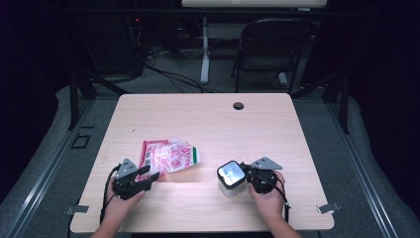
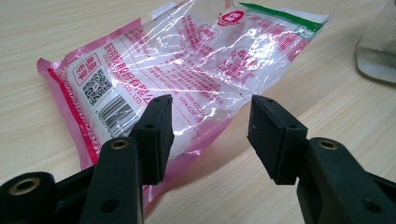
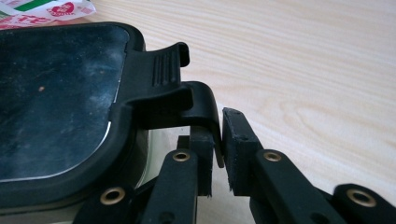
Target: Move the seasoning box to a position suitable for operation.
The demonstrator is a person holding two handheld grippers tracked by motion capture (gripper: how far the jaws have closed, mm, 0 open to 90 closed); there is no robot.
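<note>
A pink and clear plastic bag (image 1: 168, 156) of white grains lies flat on the wooden table (image 1: 208, 119), left of centre. My left gripper (image 1: 148, 176) rests at the bag's near corner. In the left gripper view its jaws stand open (image 2: 210, 135) over the bag's (image 2: 187, 60) edge, pressing nothing. To the right stands a clear container (image 1: 231, 177) with a black-rimmed lid (image 3: 56, 102). My right gripper (image 1: 246, 174) is at the container's right side. Its jaws (image 3: 217, 140) are shut on the lid's black latch tab (image 3: 187, 93).
The table has a round cable hole (image 1: 238, 105) near its far edge. A black chair (image 1: 272, 44) and a desk leg stand on the floor beyond it. The container's glass wall (image 2: 378, 51) shows at the right of the left gripper view.
</note>
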